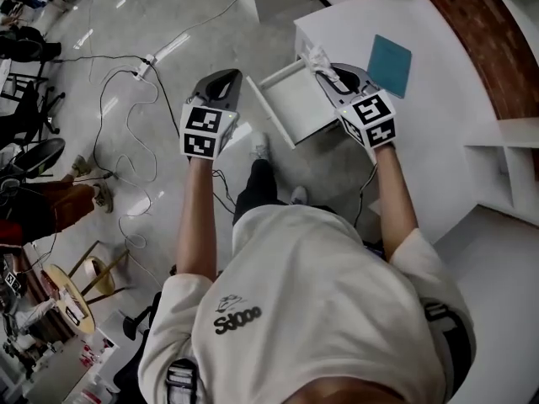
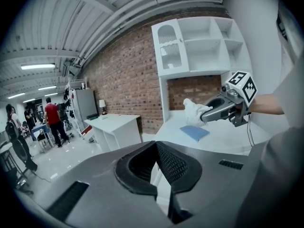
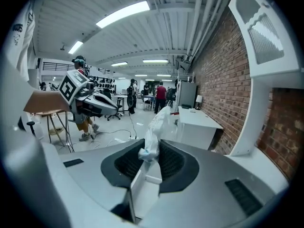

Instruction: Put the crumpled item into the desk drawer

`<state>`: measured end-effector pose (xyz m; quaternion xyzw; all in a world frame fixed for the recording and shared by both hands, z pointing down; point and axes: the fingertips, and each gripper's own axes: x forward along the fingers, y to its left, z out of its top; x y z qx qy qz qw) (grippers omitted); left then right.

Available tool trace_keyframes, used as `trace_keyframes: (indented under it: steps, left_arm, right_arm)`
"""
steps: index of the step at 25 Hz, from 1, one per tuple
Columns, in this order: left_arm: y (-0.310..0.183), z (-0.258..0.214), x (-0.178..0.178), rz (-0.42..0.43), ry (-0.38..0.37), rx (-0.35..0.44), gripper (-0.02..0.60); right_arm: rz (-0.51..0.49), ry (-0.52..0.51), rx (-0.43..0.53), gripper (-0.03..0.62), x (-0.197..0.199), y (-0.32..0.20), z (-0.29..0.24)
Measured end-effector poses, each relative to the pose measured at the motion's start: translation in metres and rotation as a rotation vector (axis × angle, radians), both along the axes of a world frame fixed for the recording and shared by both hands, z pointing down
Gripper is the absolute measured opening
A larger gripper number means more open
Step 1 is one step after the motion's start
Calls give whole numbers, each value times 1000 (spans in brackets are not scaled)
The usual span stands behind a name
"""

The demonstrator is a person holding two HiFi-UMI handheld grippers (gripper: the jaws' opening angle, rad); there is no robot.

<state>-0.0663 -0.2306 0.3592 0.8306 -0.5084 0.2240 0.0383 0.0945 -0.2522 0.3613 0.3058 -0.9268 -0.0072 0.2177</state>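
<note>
The crumpled white item sticks up from the tips of my right gripper, which is shut on it above the back right corner of the open white drawer. In the right gripper view the item stands between the dark pads of the right gripper, with the drawer wall below. My left gripper hovers left of the drawer over the floor, jaws together and empty. From the left gripper I see the right gripper holding the item over the white desk.
A blue notebook lies on the white desk right of the drawer. White shelves stand at the desk's far right. Cables and a power strip run across the floor on the left. A stool stands at lower left.
</note>
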Motion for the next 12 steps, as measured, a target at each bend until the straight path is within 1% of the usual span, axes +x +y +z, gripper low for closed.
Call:
trace_keyframes:
  steps: [4, 7, 12]
  left_arm:
    - [-46, 20, -20, 4, -2, -39, 14]
    - [-78, 38, -31, -2, -3, -65, 14]
    - [-115, 86, -49, -16, 11, -126, 14]
  right_arm:
    - [7, 26, -57, 77, -20, -43, 27]
    - [-7, 43, -103, 77, -34, -74, 52]
    - [-6, 20, -216, 77, -58, -107, 114]
